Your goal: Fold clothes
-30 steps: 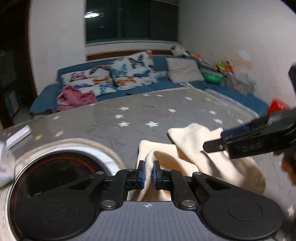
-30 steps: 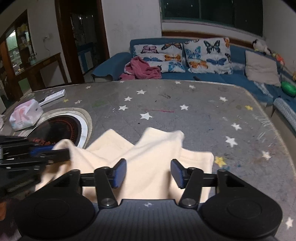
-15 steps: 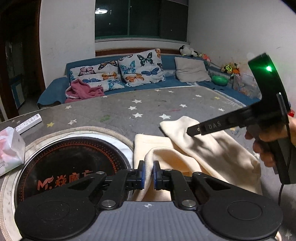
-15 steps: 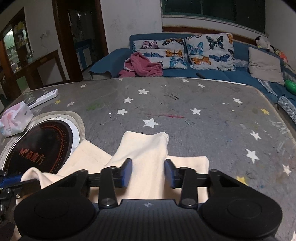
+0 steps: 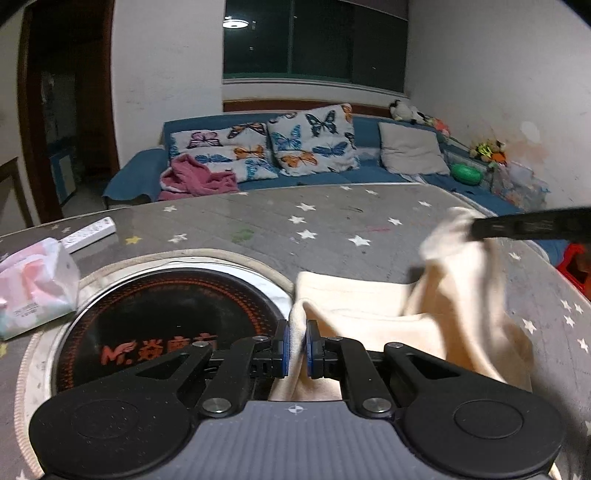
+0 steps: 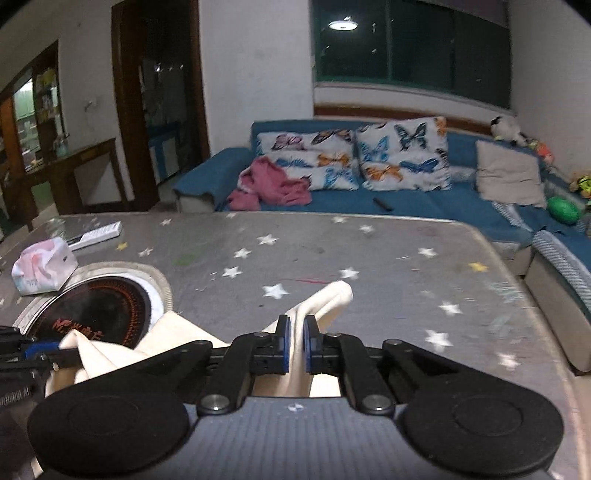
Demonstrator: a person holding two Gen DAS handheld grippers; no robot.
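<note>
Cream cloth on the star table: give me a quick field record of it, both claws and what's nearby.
garment: cream knit cloth, partly lifted off the grey star-printed table
left claw: shut on a cloth edge
right claw: shut on another cloth fold, raised
beside cloth: round black induction hob set in the table, cloth corner touching its rim
also on table: pink-white tissue pack, white remote
background: blue sofa with butterfly cushions, pink garment

Dim ceiling-lamp (image 5: 235,24) light, fisheye warp, motion blur
</note>
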